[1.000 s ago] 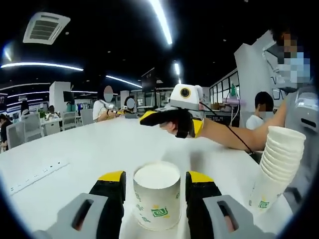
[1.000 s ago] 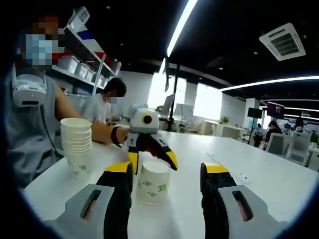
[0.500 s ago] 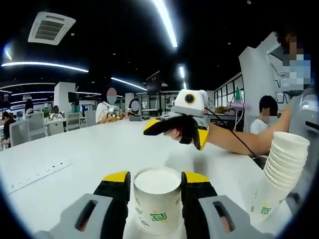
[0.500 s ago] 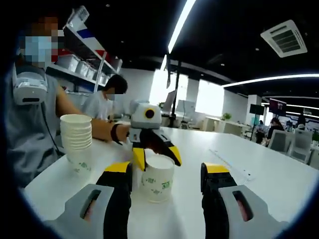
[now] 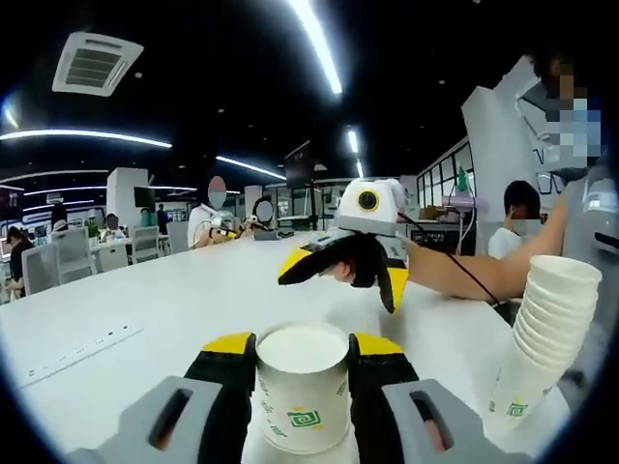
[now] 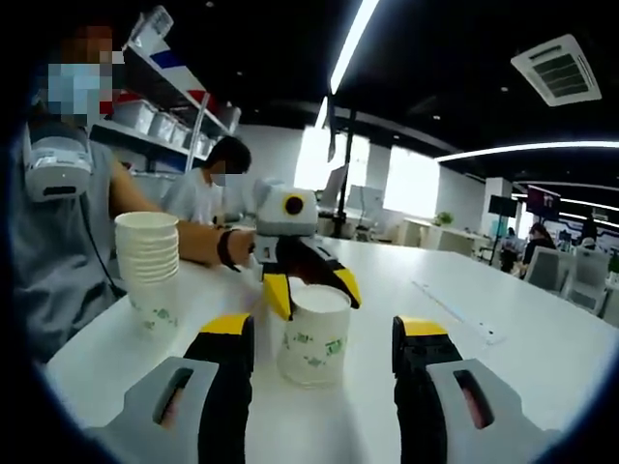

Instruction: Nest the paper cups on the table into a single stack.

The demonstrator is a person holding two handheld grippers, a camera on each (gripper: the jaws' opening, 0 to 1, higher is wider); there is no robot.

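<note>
White office table (image 5: 174, 290) spreads under me, the cup stack (image 6: 148, 271) at my right view's 9 o'clock, while my left gripper (image 5: 302, 360), pinching the single green-logo cup (image 5: 303, 401), has lifted it slightly, its base cut off, and my right gripper (image 6: 324, 333) stays spread.

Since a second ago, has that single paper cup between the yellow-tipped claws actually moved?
Yes. In the right gripper view the paper cup, clamped by the left gripper, has lifted off the table, away from the fixed cup stack.
</note>
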